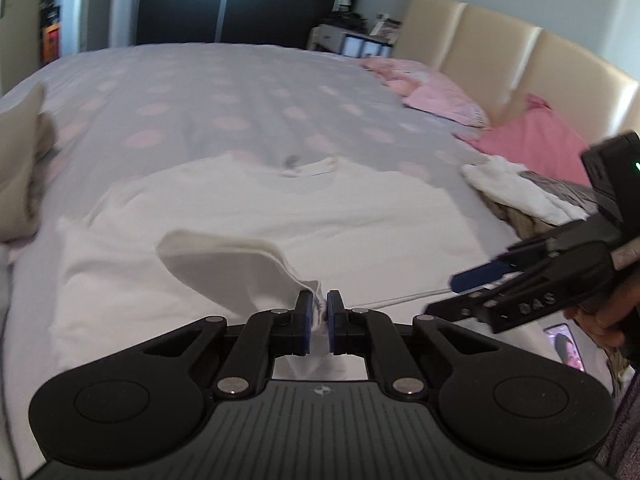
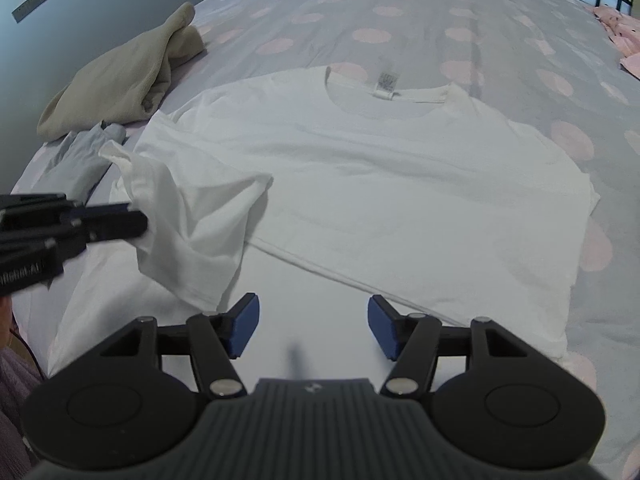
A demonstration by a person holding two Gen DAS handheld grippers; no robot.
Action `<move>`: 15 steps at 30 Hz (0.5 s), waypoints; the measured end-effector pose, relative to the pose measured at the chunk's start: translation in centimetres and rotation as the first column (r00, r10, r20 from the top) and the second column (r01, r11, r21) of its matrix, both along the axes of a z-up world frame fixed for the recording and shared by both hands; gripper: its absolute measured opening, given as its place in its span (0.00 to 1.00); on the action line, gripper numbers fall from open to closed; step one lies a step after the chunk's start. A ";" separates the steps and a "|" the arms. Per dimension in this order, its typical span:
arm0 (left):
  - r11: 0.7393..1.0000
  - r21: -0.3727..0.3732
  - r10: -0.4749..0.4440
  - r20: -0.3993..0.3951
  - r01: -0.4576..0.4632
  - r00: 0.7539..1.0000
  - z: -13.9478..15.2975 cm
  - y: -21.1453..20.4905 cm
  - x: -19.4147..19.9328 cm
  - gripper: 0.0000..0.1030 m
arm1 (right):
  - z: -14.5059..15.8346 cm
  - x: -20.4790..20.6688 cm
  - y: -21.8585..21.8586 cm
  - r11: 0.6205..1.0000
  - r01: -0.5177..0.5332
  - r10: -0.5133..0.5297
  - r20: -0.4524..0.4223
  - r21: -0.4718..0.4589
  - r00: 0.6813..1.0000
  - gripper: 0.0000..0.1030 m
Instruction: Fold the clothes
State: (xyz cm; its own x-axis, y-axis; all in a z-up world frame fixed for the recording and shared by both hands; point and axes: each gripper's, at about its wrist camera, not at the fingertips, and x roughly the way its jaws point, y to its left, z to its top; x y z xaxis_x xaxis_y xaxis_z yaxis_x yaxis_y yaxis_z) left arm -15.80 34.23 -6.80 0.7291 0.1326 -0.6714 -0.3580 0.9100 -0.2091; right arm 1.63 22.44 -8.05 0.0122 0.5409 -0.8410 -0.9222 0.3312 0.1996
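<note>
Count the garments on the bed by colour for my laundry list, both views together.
White: 1, the t-shirt
Beige: 1, the crumpled garment
Grey: 1, the small piece
Total: 3; the pile in the basket left out.

I see a bed (image 1: 240, 92) with pink-dotted cover, a cream padded headboard (image 1: 500, 60), pink pillows (image 1: 532, 140) and a dark wardrobe (image 1: 240, 0).

T-shirt (image 2: 360, 184) flat on bed (image 2: 440, 12); crumpled garment (image 2: 120, 76) to its left.

Matt white cloth T-shirt (image 2: 360, 168) lies on smooth dotted fabric bedspread (image 2: 400, 12).
</note>
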 end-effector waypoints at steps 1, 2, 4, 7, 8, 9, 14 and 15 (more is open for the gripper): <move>1.000 0.001 -0.027 0.006 0.027 1.000 0.0 -0.6 0.7 0.05 | 0.2 0.3 -0.1 1.000 0.011 -0.011 0.000 0.006 1.000 0.62; 0.999 0.001 -0.053 0.011 0.053 0.999 -0.1 -1.2 1.3 0.05 | 0.4 0.5 -0.2 1.000 0.021 -0.021 0.001 0.012 1.000 0.62; 0.994 -0.007 -0.106 0.014 0.106 0.994 -0.4 -2.4 2.6 0.05 | 0.6 1.2 -0.6 0.999 0.045 -0.045 0.002 0.019 0.999 0.62; 0.981 -0.025 -0.192 -0.001 0.192 0.981 -1.2 -4.2 4.5 0.07 | 0.7 2.3 -1.3 0.996 0.088 -0.088 0.003 0.019 0.996 0.62; 0.976 -0.033 -0.215 -0.022 0.214 0.976 -1.7 -4.7 5.0 0.11 | 0.6 2.7 -1.6 0.995 0.103 -0.103 0.003 0.015 0.995 0.62; 0.972 -0.041 -0.234 -0.046 0.232 0.971 -2.2 -5.2 5.4 0.21 | 0.4 3.1 -1.9 0.993 0.119 -0.119 0.002 0.010 0.993 0.62; 0.957 0.012 -0.286 -0.127 0.290 0.950 -3.5 -6.4 5.5 0.41 | -0.6 5.0 -3.4 0.981 0.193 -0.193 -0.038 0.001 0.980 0.62; 0.957 0.019 -0.283 -0.136 0.288 0.949 -3.6 -6.2 5.3 0.42 | -0.8 5.5 -3.8 0.977 0.214 -0.213 -0.052 0.004 0.976 0.62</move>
State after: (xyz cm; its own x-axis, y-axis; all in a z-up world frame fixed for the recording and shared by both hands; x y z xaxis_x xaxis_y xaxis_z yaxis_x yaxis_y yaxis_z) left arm -10.48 27.98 -10.36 0.6465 -0.0412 -0.7618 -0.1036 0.9845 -0.1412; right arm 7.10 18.65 -8.86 0.0858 0.5384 -0.8383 -0.8192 0.5170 0.2482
